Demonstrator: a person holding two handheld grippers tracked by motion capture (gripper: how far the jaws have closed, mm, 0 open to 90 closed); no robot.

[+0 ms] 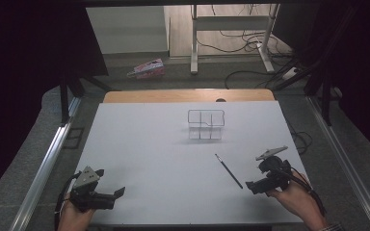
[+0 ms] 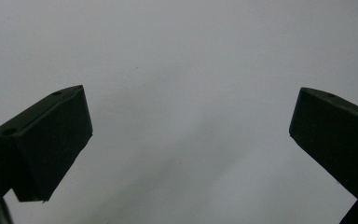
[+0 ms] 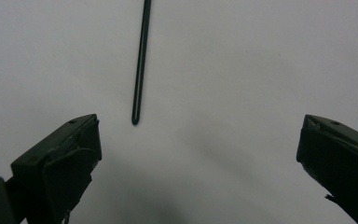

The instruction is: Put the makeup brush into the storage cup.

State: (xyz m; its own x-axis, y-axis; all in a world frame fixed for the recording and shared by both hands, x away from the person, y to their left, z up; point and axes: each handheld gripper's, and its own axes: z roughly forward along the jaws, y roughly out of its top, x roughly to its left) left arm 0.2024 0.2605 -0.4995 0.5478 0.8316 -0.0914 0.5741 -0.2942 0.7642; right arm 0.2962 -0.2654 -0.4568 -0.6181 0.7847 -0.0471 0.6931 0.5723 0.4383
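Near the table's (image 1: pixel 139 144) right front corner the pen (image 1: pixel 229 170) lies untouched, right hand-held gripper (image 1: pixel 251 186) wide open just short of it, left hand-held gripper (image 1: pixel 120 191) open and empty; grasp not yet made.

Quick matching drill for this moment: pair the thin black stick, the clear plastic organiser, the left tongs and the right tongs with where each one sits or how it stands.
Things:
1. thin black stick
2. clear plastic compartment organiser
3. left tongs
4. right tongs

Places or states:
A. open, by the table's near left corner
B. standing toward the far middle of the white table
C. open, just short of the stick's near end
D. lying flat on the table, untouched

Pairs: 1-D, 2-B, 3-A, 4-C
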